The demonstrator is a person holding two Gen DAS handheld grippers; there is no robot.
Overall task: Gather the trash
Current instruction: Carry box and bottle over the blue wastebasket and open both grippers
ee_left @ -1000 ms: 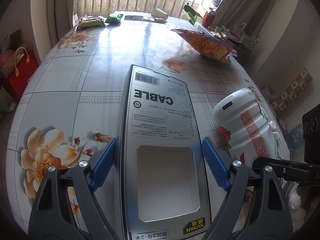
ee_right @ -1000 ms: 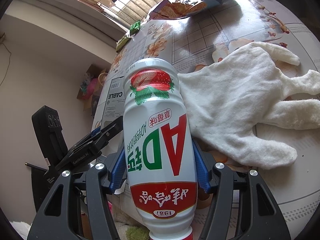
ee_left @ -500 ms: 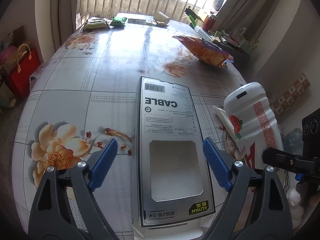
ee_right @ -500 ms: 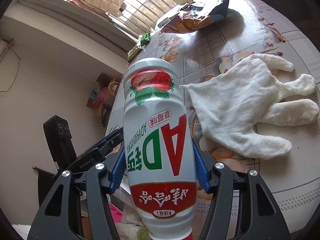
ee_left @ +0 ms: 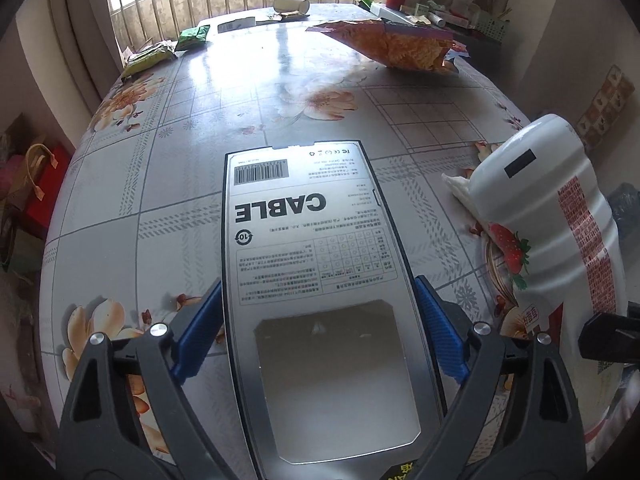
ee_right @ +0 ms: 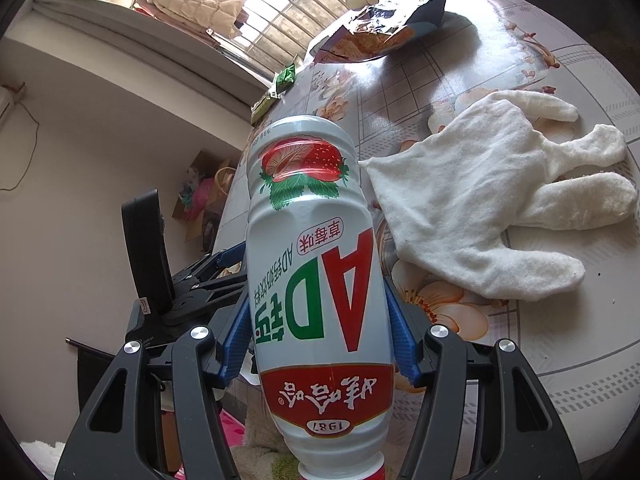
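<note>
Left claw (ee_left: 318, 332) re-clamped cable box (ee_left: 316, 264) | right claw (ee_right: 316, 336) grips bottle (ee_right: 316, 264) | glove (ee_right: 480, 208) beside

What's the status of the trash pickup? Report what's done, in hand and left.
Done: no bin or collected pile shows, so I cannot tell. In hand: the left tongs are shut on the cable box, and the right tongs are shut on the AD milk bottle. Left: chip bag, paper cup and green wrappers lie on the table.
</note>
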